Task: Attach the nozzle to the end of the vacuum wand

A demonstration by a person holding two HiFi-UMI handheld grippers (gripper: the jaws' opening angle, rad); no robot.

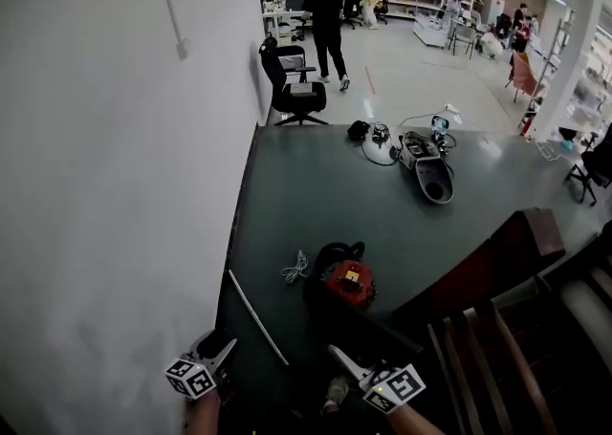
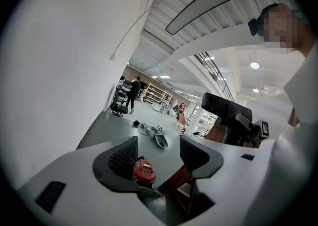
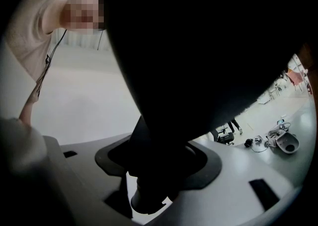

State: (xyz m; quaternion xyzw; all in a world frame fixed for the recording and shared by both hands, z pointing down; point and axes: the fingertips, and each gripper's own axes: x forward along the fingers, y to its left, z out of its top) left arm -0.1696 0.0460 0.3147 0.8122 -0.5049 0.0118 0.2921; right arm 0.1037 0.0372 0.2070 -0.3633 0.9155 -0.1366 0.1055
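Bearing unreadable label (image 1: 351, 276): red vacuum (image 1: 346, 288); left tool (image 2: 159, 151) spread; right tool (image 3: 158, 165) spread round black part (image 3: 198, 46).

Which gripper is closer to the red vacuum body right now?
Right. In the head view the right gripper sits just below the red vacuum; the left gripper is further off to its lower left, past the white wand.

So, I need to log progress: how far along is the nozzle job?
Nothing looks done: the wand lies loose near the vacuum. In hand: a black part, maybe the nozzle, sits between the right gripper's jaws, grip unclear; the left gripper is open and empty. Left: fitting it onto the wand's end.
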